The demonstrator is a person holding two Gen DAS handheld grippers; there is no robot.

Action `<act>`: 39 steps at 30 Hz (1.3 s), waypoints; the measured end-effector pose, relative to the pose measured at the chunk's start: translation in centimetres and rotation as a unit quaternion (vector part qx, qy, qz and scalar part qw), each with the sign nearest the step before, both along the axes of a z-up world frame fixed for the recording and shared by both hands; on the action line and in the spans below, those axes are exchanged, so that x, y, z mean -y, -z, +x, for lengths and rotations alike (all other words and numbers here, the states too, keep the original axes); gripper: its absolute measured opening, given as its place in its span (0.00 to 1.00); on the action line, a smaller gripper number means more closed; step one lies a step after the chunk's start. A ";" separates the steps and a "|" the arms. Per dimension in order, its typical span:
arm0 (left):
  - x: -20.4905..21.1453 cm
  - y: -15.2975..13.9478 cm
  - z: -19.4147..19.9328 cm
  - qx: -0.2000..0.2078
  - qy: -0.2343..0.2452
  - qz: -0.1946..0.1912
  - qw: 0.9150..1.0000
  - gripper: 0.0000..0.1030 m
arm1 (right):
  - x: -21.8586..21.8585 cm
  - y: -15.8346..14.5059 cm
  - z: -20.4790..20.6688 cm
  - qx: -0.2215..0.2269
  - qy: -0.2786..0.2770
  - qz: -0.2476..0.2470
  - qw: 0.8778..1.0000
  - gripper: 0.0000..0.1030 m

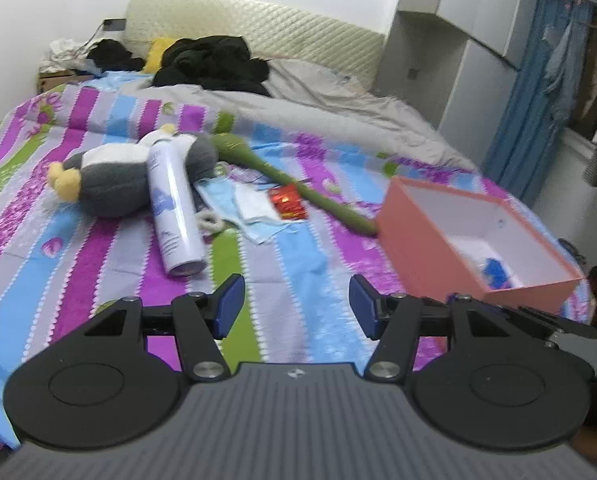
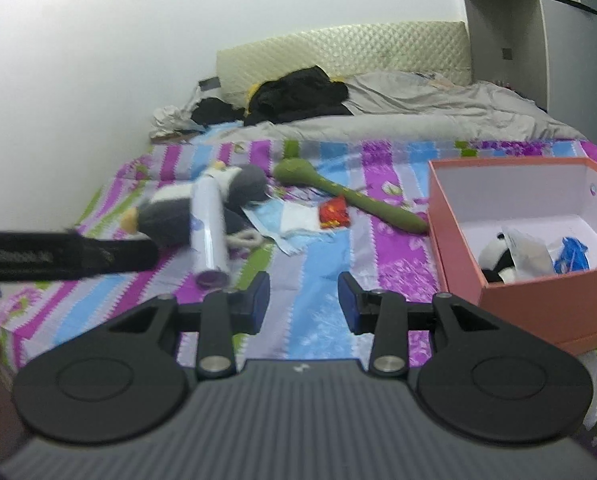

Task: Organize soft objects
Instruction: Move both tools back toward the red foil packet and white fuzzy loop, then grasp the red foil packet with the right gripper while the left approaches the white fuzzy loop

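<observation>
Grippers, left (image 1: 296, 306) and right (image 2: 303, 306), are hovering wide apart, empty; can (image 1: 173, 204) lying across plush (image 1: 110, 182) is risking rolling when lifted.

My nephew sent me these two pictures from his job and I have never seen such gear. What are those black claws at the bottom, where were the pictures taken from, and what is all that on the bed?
The claws are two hand-held grippers; a person carries one in each hand, and each has a camera looking forward along its fingers. One picture comes from the left gripper, the other from the right gripper. Both are open and hold nothing.

On the striped bed lie a grey and white plush toy with a white spray can leaning on it, a long green soft toy, a blue cloth and a small red packet. To the right sits an open pink box, which already holds a black and white plush and something blue.
</observation>
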State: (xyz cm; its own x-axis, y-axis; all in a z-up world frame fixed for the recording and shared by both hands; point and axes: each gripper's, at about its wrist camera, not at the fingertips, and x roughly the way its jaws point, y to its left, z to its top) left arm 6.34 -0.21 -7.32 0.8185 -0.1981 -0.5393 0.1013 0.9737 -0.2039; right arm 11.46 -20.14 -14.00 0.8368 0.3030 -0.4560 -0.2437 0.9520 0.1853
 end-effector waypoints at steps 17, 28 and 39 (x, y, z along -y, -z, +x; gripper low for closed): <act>-3.0 6.7 9.5 -0.017 -0.039 0.071 0.997 0.62 | -1.4 7.6 7.6 0.016 -0.004 0.008 1.000 0.39; -1.9 8.2 18.6 -0.039 0.003 0.116 0.992 0.61 | -2.8 9.2 14.0 0.028 -0.015 -0.002 0.999 0.39; -0.3 11.6 26.8 -0.073 0.046 0.226 0.970 0.61 | -3.5 10.0 21.7 0.008 0.002 0.035 0.999 0.39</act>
